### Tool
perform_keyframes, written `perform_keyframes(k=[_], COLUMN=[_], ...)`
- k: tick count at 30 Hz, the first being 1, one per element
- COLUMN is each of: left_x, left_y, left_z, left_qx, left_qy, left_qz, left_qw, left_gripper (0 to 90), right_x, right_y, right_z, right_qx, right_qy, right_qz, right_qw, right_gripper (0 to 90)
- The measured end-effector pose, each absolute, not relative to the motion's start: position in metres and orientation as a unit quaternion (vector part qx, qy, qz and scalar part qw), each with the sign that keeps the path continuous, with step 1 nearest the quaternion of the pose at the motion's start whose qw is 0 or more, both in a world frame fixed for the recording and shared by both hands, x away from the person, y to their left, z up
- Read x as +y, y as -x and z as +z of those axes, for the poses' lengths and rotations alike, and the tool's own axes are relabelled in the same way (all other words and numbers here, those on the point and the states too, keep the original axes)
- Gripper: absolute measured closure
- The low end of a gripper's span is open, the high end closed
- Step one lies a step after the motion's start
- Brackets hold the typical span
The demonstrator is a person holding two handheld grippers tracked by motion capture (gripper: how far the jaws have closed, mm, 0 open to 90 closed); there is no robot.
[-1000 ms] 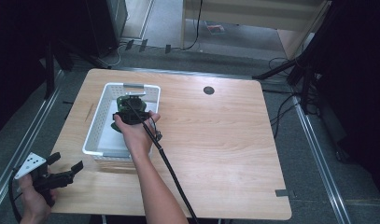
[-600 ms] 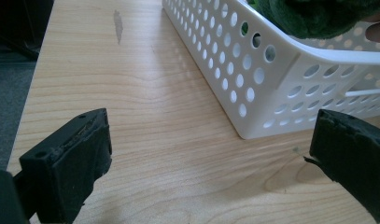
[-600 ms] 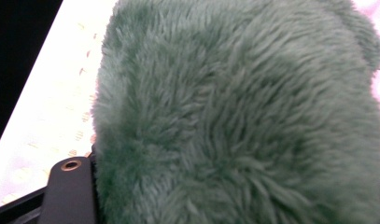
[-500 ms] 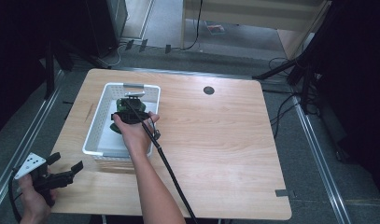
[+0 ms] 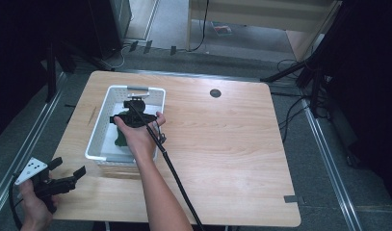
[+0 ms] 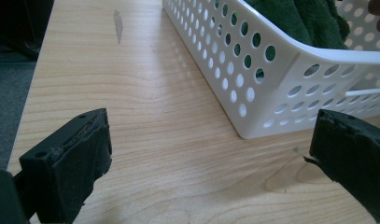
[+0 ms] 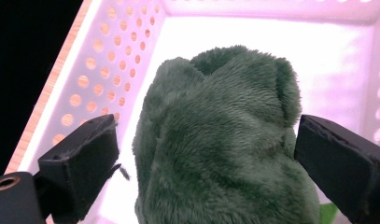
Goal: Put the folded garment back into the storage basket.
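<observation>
- Since the earlier high view, little shifted: right gripper (image 5: 132, 107) stayed over the white basket (image 5: 98, 139) at centre left of frame, but its jaws had just been opening, with the green plush (image 5: 120, 138) between them.
- High view: left gripper (image 5: 68, 179) sat at lower left, off the table's (image 5: 241, 159) near edge, jaws apart and holding nothing. Plush lay inside basket, mostly hidden under the right hand (image 5: 138, 137).
- Left gripper view: both black jaws stood wide apart over bare wood at bottom of frame; basket corner (image 6: 253, 84) filled upper right, dark green plush (image 6: 299, 18) peeking over its rim.
- Right gripper view: jaws spread to either side of the plush (image 7: 220, 144), lower left and lower right; pads did not look to be pressing it, so released, resting in basket (image 7: 99, 79).
- Risk, judged: fuzzy pile could snag on a pad as gripper lifts, dragging the plush back out.
- Risk, judged: trailing cable (image 5: 176, 180) could catch the basket rim and shift the light basket.
</observation>
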State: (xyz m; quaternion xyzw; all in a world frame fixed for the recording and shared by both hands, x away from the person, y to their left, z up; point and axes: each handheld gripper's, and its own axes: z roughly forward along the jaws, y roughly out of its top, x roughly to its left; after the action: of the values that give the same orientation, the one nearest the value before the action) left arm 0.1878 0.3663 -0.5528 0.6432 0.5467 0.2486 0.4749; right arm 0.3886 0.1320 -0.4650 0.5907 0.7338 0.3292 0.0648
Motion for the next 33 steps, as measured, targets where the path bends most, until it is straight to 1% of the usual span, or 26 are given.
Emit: perform_keyframes(k=[8,13,18,19,21,29,33], left_x=[0.366,0.366,0.366,0.366,0.366,0.366,0.366], left_y=[-0.188,-0.188,-0.188,-0.188,-0.188,-0.188,-0.188], left_z=[-0.553,-0.553,-0.553,-0.553,-0.553,-0.553,-0.553], left_qx=[0.548,0.548,0.548,0.548,0.548,0.548,0.548], left_qy=[-0.641,-0.641,-0.642,-0.642,-0.643,-0.643,-0.643], left_qz=[0.248,0.247,0.249,0.249,0.249,0.249,0.249], left_qw=[0.477,0.477,0.475,0.475,0.475,0.475,0.474], left_gripper=[0.0,0.0,0.0,0.0,0.0,0.0,0.0], right_x=[0.124,0.119,0.111,0.106,0.101,0.078,0.059], right_y=[-0.380,-0.376,-0.371,-0.368,-0.368,-0.365,-0.364], right_z=[-0.449,-0.441,-0.431,-0.427,-0.424,-0.422,-0.422], right_qx=[0.740,0.743,0.744,0.746,0.745,0.736,0.729], right_qy=[-0.573,-0.564,-0.556,-0.551,-0.550,-0.559,-0.567], right_qz=[0.341,0.350,0.360,0.364,0.366,0.368,0.371], right_qw=[0.081,0.083,0.085,0.089,0.090,0.098,0.101], right_gripper=[6.0,5.6,2.7,0.6,0.0,0.0,0.0])
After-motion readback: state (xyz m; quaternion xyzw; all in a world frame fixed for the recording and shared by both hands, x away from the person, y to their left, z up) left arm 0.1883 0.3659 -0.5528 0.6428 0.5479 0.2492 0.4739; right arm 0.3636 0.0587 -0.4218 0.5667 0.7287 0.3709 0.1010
